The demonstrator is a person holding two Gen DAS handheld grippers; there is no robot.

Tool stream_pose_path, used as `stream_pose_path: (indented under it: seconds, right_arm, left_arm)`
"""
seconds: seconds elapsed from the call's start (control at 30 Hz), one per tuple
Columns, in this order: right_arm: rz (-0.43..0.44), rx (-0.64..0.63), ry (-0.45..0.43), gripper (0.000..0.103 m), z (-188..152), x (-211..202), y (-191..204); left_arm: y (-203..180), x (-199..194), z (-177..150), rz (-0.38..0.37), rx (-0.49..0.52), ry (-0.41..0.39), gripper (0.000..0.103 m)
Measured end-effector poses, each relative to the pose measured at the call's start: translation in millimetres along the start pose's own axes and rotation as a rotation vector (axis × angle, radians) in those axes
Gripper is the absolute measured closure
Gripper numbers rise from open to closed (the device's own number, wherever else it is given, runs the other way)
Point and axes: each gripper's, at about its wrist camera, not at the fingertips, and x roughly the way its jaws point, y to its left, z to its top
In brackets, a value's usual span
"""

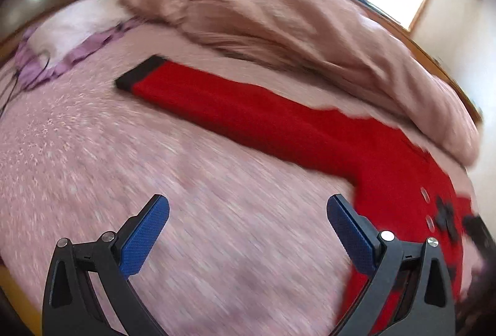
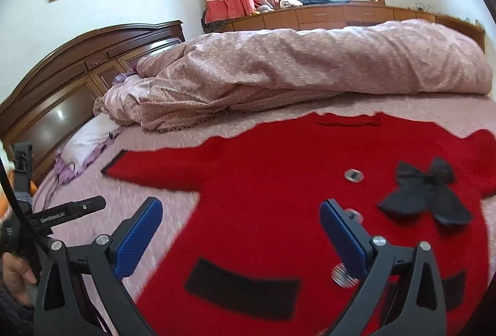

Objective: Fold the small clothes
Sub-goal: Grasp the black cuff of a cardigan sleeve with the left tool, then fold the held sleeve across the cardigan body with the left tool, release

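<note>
A small red cardigan (image 2: 272,181) lies flat on the pink bedspread (image 2: 130,196), front up, with a black bow (image 2: 424,193), clear buttons and black pocket strips. Its left sleeve (image 1: 235,109), ending in a black cuff (image 1: 139,72), stretches out across the bed. My left gripper (image 1: 248,209) is open and empty above the bedspread, just beside the sleeve and the cardigan's side. My right gripper (image 2: 241,212) is open and empty above the cardigan's lower front. The left gripper's body shows at the left edge of the right wrist view (image 2: 65,212).
A rolled pink quilt (image 2: 310,66) lies along the far side of the bed, close behind the cardigan. A white pillow (image 2: 90,134) sits by the dark wooden headboard (image 2: 62,78). A wooden cabinet (image 2: 325,15) runs under the window.
</note>
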Motion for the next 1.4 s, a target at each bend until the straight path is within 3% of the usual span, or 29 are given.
stream_pose_path:
  seconds: [0.17,0.27,0.33,0.43,0.57,0.6,0.67,0.7,0.77,0.87,1.0,1.13,1.27,1.4]
  right_arm:
    - [0.083,0.1,0.006,0.0,22,55,33]
    - [0.125,0.114,0.009,0.0,26,76,52]
    - [0.143,0.094,0.024,0.0,27,89,65]
    - [0.144,0.068,0.013,0.0,29,93,71]
    - [0.098,0.026,0.002,0.0,35,94,62]
    - [0.083,0.026,0.003,0.0,35,92,57]
    - [0.071,0.044,0.007,0.0,37,89,44]
    - [0.062,0.054,0.014,0.0,36,86,35]
    - [0.044,0.052,0.021,0.0,35,77,21]
    - [0.013,0.004,0.012,0.0,37,55,-1]
    - [-0.116,-0.087,-0.055,0.0,47,2,-48]
    - [-0.19,-0.034,-0.12,0.0,46,-39,-107]
    - [-0.329,0.018,-0.128,0.0,45,-62,-169]
    - [-0.328,0.167,-0.172,0.0,52,-93,-218]
  left_arm:
    - [83,47,52,0.017,-0.226,-0.003,0.006]
    - [132,85,64,-0.062,-0.387,0.059,0.008]
    - [145,89,71,-0.114,-0.417,-0.007,0.007]
    - [161,102,86,-0.163,-0.466,-0.044,0.007]
    - [168,110,95,-0.175,-0.503,-0.079,0.01]
    - [166,111,97,-0.172,-0.499,-0.08,0.015]
    - [169,119,101,-0.138,-0.5,-0.08,0.042]
    - [171,119,102,-0.119,-0.502,-0.087,0.05]
    - [175,122,103,-0.076,-0.54,-0.074,0.097]
    - [182,117,102,-0.123,-0.598,-0.071,0.1]
    - [146,82,120,-0.178,-0.478,-0.16,0.1]
    - [79,42,132,-0.294,-0.387,-0.234,0.1]
    - [-18,11,124,-0.398,-0.251,-0.267,0.1]
    - [-126,-2,102,-0.517,-0.144,-0.243,0.1]
